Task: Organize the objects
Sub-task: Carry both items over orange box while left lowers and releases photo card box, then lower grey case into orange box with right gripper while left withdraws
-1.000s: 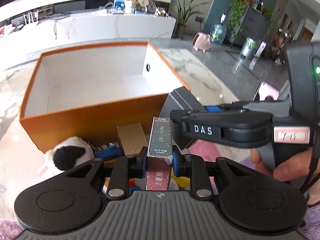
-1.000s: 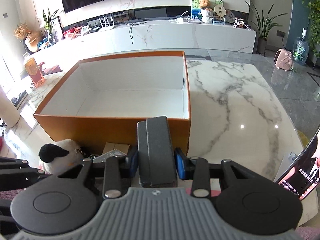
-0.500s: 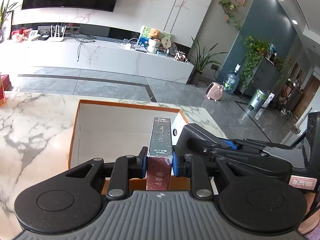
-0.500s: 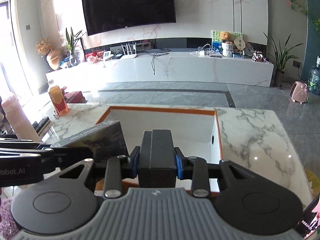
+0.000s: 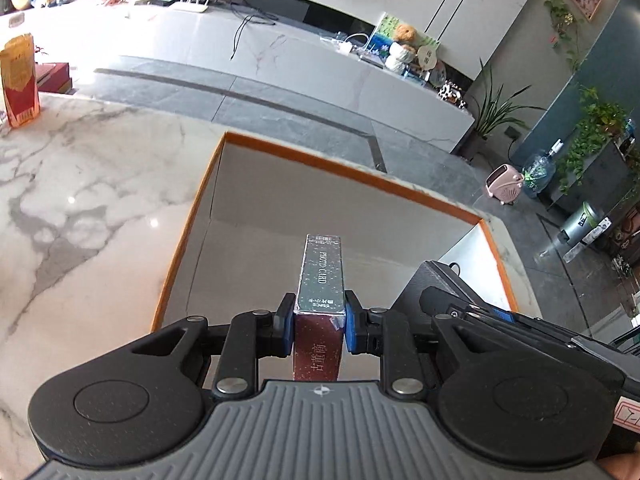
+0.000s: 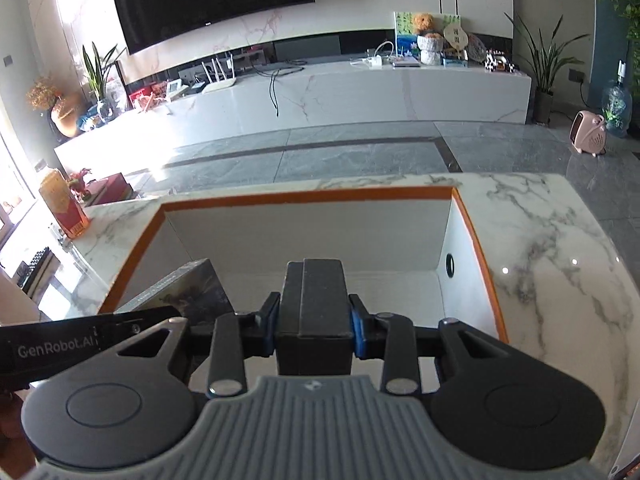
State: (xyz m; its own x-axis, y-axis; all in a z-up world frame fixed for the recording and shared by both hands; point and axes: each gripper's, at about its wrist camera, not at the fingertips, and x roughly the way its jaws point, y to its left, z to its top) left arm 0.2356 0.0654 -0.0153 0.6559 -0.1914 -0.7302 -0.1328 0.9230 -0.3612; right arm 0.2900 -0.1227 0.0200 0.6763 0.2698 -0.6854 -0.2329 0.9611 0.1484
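Now left jaws grip the photo card box (image 5: 320, 300), right jaws the black case (image 6: 314, 304), above the orange box (image 6: 476, 248)

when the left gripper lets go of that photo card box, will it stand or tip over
The photo card box is tall and narrow, held on edge, so it probably tips flat. It looks rigid, keeping its shape in the left gripper. The orange box has room for it.

A white marble table (image 5: 80, 184) with grey veins carries an open box (image 5: 360, 178) with an orange rim and white inside, straight ahead of both grippers. Far to the left of the box, near the table's far left edge, stands an orange-and-red carton (image 5: 18, 80), well apart from it.
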